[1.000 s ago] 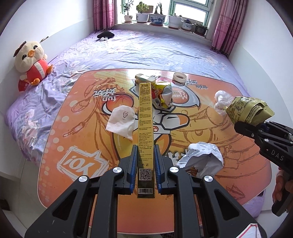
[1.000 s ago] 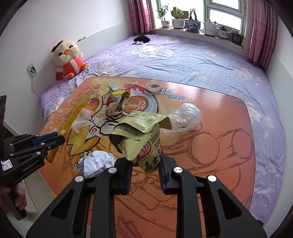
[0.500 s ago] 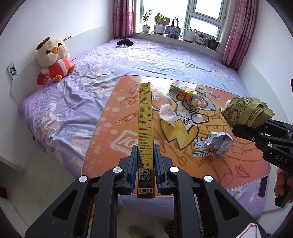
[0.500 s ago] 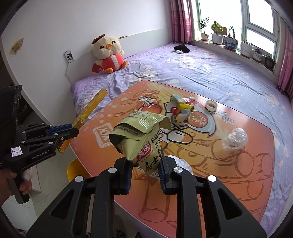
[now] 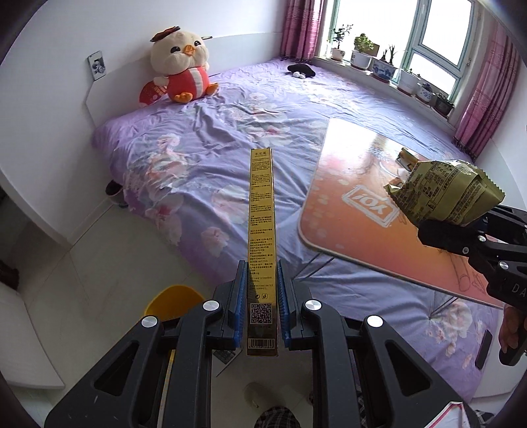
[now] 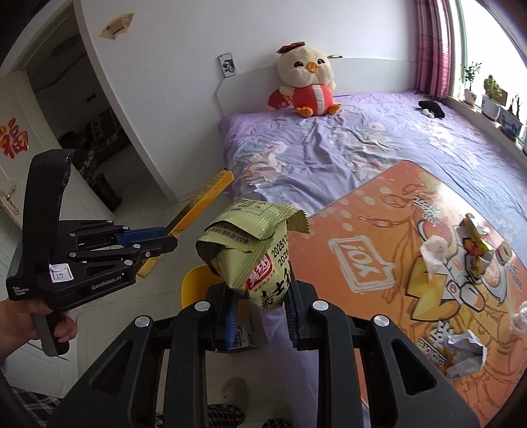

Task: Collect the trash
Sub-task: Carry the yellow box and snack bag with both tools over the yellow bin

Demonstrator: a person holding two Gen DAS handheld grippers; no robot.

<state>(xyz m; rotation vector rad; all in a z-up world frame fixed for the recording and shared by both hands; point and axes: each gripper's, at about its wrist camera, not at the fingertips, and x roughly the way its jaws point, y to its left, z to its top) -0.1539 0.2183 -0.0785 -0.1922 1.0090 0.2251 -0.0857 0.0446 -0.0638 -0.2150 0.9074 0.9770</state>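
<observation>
Off the mat's edge, both grippers carry trash.
Left gripper [image 5: 260, 309] clamps a gold box [image 5: 262, 230], right gripper [image 6: 260, 306] a green wrapper [image 6: 250, 250]; a yellow bin [image 6: 197, 283] shows at 9 o'clock, likely the drop. More trash [image 6: 464, 359] remains on the mat [image 6: 362, 263].

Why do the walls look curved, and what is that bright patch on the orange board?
Left wrist view: the fisheye lens bends the walls and darkens the corners; window light glares off the orange board, and the window is blown out white. Right wrist view: same bending, sharp focus, with milder glare on the board's far end.
</observation>
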